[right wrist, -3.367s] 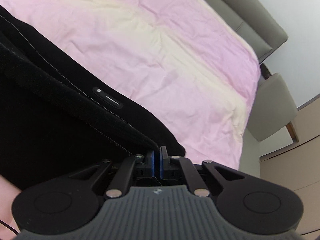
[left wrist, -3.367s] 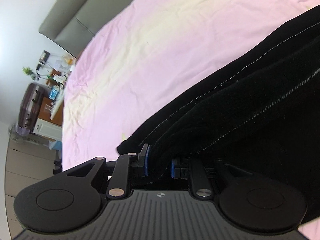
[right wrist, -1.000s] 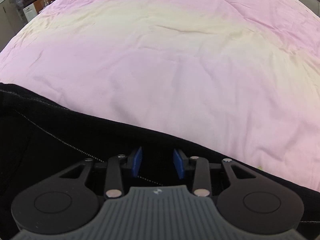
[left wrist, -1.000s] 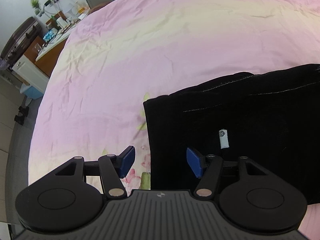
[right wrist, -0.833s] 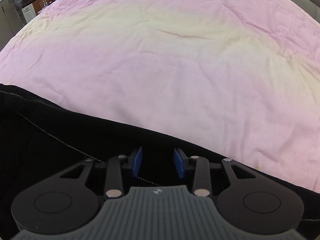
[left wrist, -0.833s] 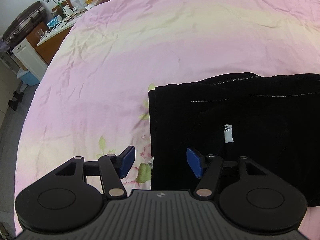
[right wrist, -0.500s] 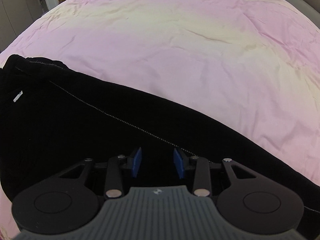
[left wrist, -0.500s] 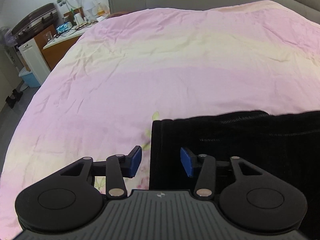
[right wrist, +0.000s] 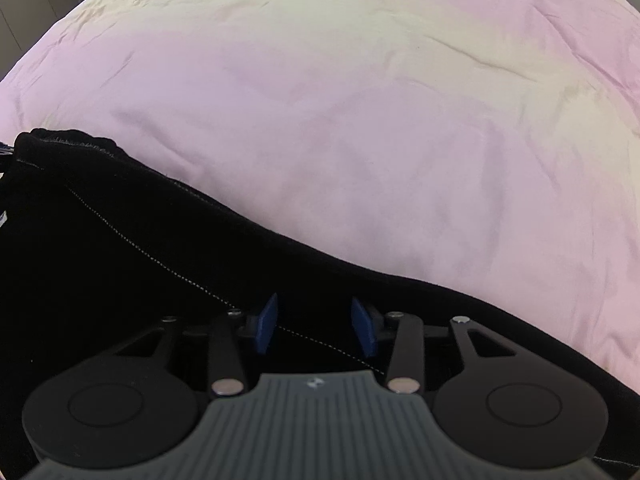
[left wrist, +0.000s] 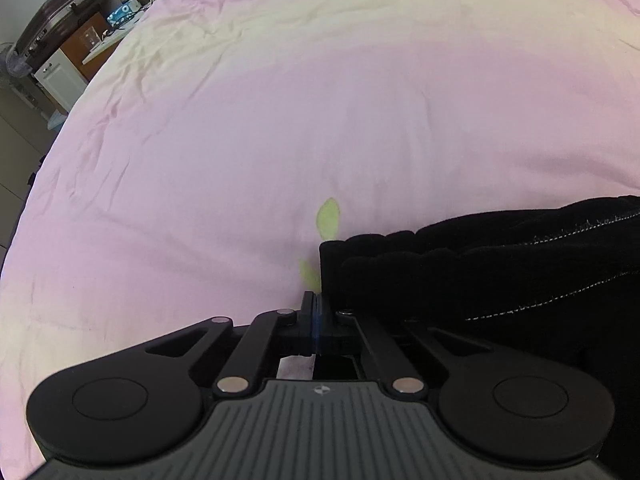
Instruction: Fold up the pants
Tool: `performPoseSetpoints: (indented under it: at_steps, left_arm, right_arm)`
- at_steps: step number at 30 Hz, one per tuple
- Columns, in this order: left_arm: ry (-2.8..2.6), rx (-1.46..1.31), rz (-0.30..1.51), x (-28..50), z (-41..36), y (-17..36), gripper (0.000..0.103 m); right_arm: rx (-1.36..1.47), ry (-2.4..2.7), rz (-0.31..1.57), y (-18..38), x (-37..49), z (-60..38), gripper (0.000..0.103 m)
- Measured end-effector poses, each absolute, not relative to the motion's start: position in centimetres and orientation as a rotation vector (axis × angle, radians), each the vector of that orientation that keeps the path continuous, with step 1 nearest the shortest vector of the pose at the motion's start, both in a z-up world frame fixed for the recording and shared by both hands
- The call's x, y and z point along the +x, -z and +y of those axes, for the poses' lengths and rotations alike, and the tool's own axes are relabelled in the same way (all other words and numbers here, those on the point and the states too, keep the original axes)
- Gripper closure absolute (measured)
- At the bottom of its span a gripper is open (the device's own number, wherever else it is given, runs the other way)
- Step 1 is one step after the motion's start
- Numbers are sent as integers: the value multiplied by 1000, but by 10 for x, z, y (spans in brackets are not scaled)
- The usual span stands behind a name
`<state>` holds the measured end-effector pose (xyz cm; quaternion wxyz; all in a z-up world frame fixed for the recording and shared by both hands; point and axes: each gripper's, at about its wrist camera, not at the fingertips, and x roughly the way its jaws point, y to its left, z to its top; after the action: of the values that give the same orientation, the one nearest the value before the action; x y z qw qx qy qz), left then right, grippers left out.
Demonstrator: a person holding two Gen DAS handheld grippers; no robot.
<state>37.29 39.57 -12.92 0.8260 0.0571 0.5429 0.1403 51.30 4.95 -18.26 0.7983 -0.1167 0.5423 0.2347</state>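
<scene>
A: Where are the pants [left wrist: 500, 280] lying?

B: They are lying flat on the pink bed cover [left wrist: 320, 120], already doubled into a thick black band, with the gathered end pointing toward the left claw [left wrist: 316, 312].

A: Is that claw gripping anything?

B: Its two pads are pressing together right at the corner of the fabric, but I cannot tell whether any cloth is actually caught between them. The right claw [right wrist: 316, 322] is standing apart, hovering over the stitched seam [right wrist: 160, 260] and clamping nothing.

A: How is the cloth likely to be handling?

B: It is looking soft, limp and fairly heavy, probably a ribbed or velvety weave, so it is likely sagging wherever it is unsupported. I would be pinching all layers at the two corners of one end, since a single layer would be peeling away.
</scene>
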Motion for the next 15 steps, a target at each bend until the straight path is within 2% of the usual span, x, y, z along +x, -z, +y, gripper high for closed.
performPoseSetpoints:
  at_steps: [2,8,10,12,15]
  left_arm:
    - [-284,93,1162,370,402,123,102]
    - [-270,32,1104,325,412,80,58]
    - [-268,0,1079,303,411,64,55]
    - [-266,-56,1051,281,415,50,36]
    - [-275,-151,1023,252,423,37,33]
  right_arm:
    - [-222,-496,1175,188,519,48,65]
    - [-234,-505,1133,177,509,46,65]
    - [-237,-510,1109,164,493,41,63]
    - [-189,-520,1111,151,474,32,62]
    - [-131,-524,1107,132,438,17,57]
